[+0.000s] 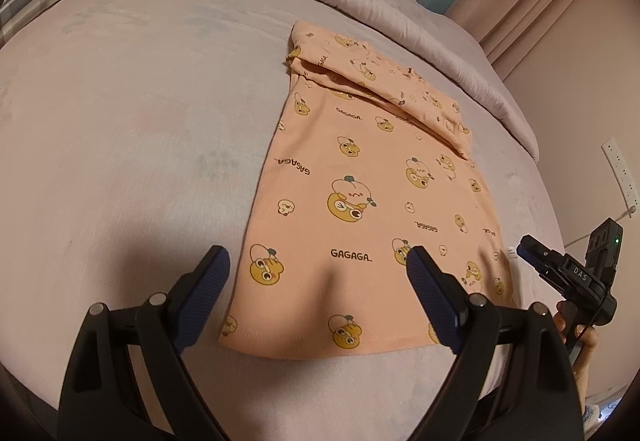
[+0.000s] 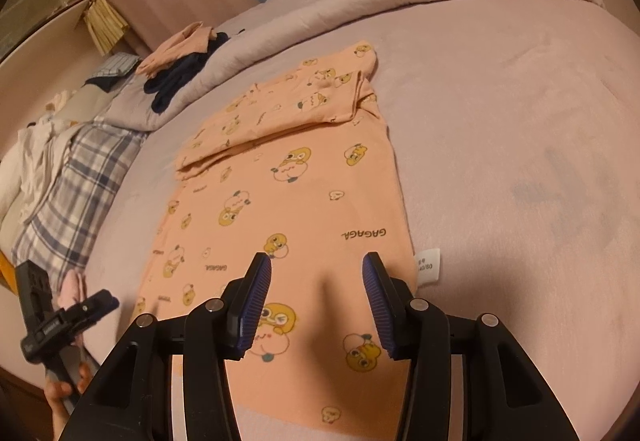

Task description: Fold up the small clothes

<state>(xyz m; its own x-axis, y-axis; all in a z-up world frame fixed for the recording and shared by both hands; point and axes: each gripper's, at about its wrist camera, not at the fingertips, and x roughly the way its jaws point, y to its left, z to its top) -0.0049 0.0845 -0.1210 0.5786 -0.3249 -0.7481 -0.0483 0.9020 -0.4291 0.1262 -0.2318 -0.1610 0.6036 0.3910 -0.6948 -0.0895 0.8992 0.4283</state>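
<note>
Clothes for a small child lie on the bed (image 1: 120, 121): one peach top (image 1: 360, 201) with little yellow cartoon faces, spread flat on the pale cover. Its far end is already folded over, so a thick band of cloth sits on top there. The near hem lies straight and flat, close to both claws.

The left claw (image 1: 316, 295) is open wide and holds nothing. It hangs above the near left part of the top. The right claw (image 2: 316, 301) is also open, not as wide, and empty. It hangs above the near right part, and a white tag (image 2: 427, 267) sticks out beside it.

This top looks thin, soft and light. It will bend and droop as soon as it is lifted, and it may slide a bit on the smooth cover. It will not break. I think the best places to pinch are the two near corners of the hem, one for each claw. Lifting both together should keep the edge straight. A pinch in the middle would probably make the cloth bunch up.
</note>
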